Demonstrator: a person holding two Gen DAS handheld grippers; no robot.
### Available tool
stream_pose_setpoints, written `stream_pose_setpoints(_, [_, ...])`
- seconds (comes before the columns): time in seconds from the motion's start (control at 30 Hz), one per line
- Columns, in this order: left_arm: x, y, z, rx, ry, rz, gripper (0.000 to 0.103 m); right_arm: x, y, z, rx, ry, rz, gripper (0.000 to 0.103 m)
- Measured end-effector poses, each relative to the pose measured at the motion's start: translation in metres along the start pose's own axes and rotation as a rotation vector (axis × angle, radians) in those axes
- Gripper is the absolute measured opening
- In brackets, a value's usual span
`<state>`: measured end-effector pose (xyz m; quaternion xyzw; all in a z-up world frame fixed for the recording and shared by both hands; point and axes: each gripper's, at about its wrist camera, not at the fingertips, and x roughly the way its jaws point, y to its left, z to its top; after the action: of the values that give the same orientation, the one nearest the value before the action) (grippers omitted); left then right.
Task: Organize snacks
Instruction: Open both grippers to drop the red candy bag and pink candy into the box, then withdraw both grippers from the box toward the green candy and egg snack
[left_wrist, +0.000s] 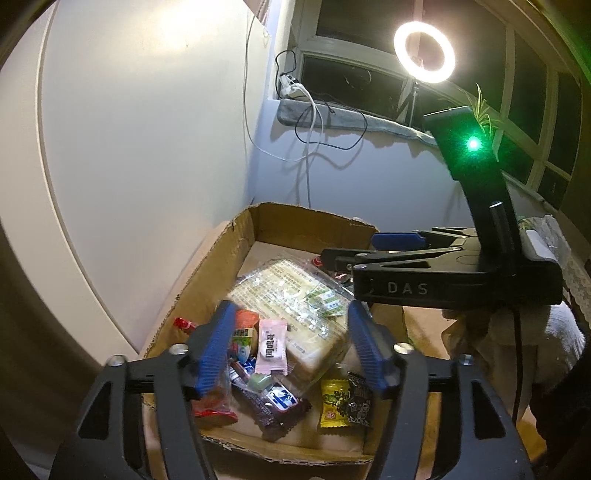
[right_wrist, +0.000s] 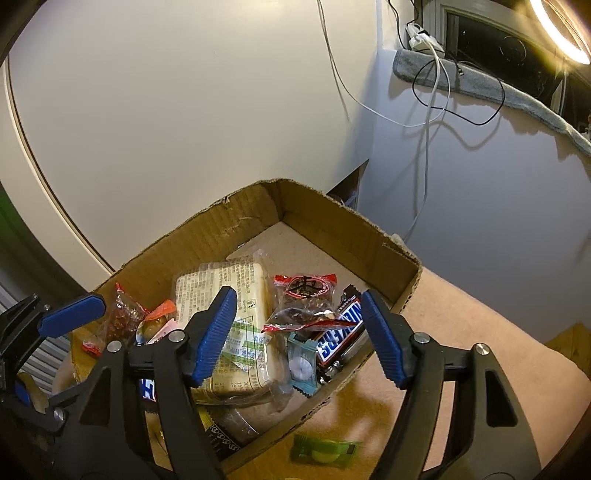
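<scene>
over the tan tabletop (right_wrist: 461, 350) your two grippers hang above the cardboard box (right_wrist: 236, 229), which sits against the white wall with its flaps torn off and ragged edges. inside the box, biggest item is the clear-wrapped bread pack (left_wrist: 295, 314), lying flat near the middle, printed text side up. next to it in the right wrist view is a red-trimmed clear bag of dark snacks (right_wrist: 306, 302), overlapping a snickers bar (right_wrist: 341, 332) that leans against the right box wall. a teal wrapped candy (right_wrist: 303, 365) sits just in front of those. in the left wrist view you have a pink sachet (left_wrist: 272, 345) lying on the bread pack's near edge, a dark maroon wrapper (left_wrist: 273, 406) below it, and a yellow candy packet (left_wrist: 334, 404) touching a black patterned packet (left_wrist: 360, 404). one green wrapped candy (right_wrist: 325, 452) lies outside the box on the tabletop, just beside the near wall.

your left gripper (left_wrist: 291, 347) has its blue pads apart, nothing clamped, snacks visible below the gap. your right gripper (right_wrist: 299, 338) is also spread wide, nothing pinched, hanging over the bread pack and snickers bar. ring light (left_wrist: 424, 51) glows by the window.
</scene>
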<state>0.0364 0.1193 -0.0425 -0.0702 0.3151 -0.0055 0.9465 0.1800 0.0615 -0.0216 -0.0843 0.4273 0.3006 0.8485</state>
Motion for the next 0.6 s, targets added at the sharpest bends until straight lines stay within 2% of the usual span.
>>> stream_pose_setpoints(0.1, [-0.002,0.0,0.0,0.001,-0.005,-0.001,0.067,-0.005,-0.002,0.001,0.003,-0.012,-0.002,0.083])
stream_pose_setpoints(0.6, [-0.015,-0.008,-0.003,0.016,-0.032,-0.022,0.067,-0.037,-0.018,-0.014,0.036,-0.038,-0.02,0.083])
